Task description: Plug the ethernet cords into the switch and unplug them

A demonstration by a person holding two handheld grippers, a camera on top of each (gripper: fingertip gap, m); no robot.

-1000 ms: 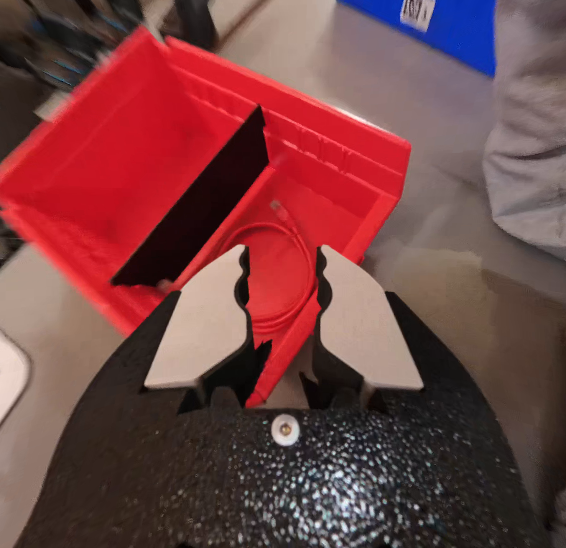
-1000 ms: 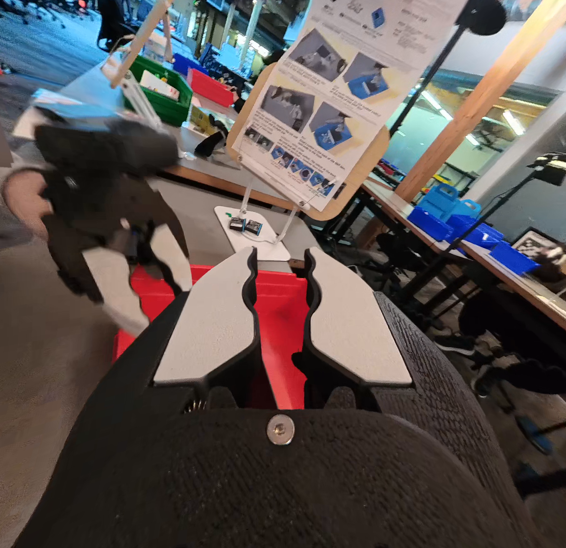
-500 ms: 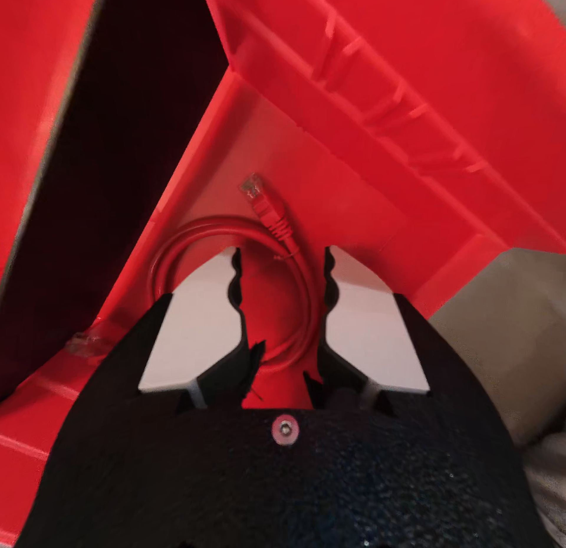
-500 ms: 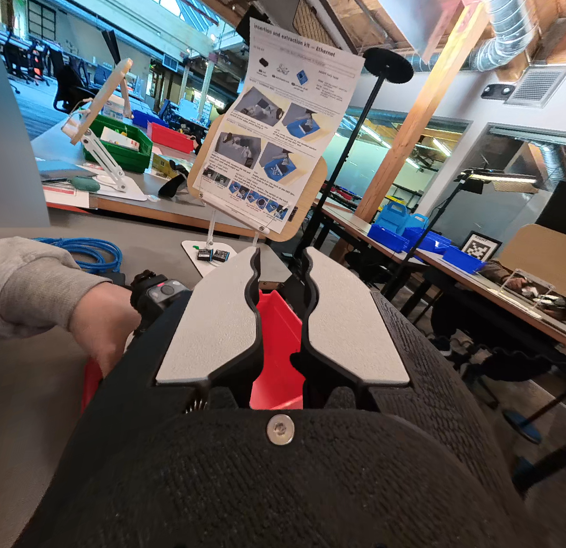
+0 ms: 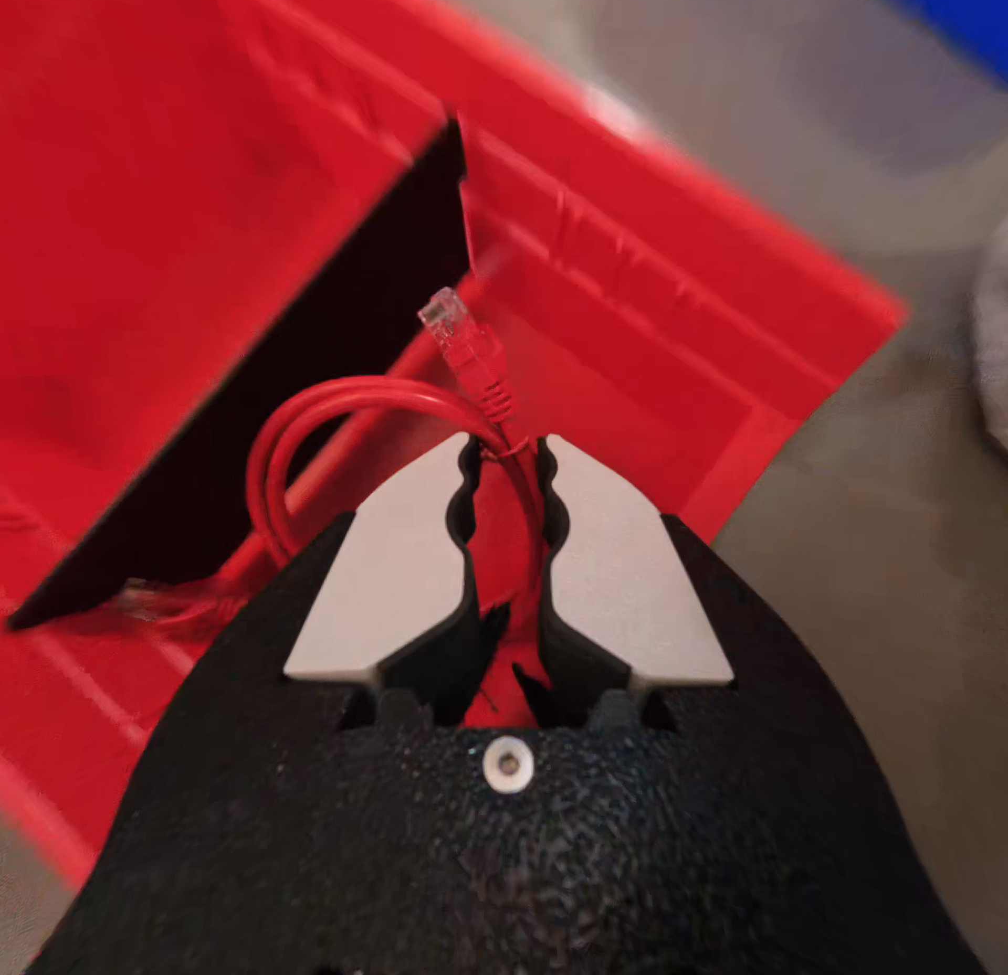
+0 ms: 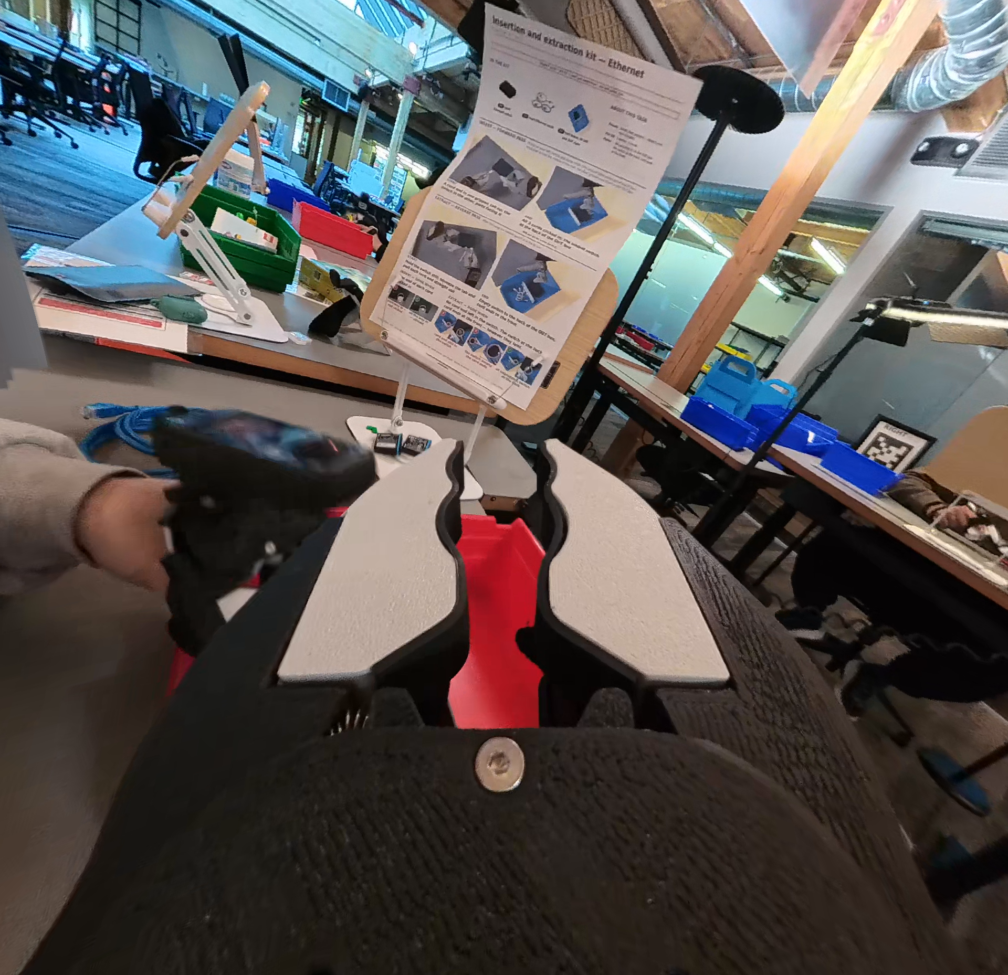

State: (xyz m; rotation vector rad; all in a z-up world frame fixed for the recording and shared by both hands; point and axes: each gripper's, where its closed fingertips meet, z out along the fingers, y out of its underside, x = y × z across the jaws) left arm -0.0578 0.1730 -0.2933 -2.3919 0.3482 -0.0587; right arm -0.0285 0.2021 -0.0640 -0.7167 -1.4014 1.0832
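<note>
Left gripper (image 5: 503,447) above red bin (image 5: 682,273), clamped on coiled red ethernet cord (image 5: 382,403); right gripper (image 6: 501,458) open, empty.

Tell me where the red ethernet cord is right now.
In the left wrist view, the red ethernet cord is pinched at the fingertips of the left hand-held gripper, its clear plug pointing up over the red bin beside the black divider.

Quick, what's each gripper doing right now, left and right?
Left gripper: closed on the coiled red ethernet cord, over the red bin.
Right gripper: open, holding nothing.
</note>
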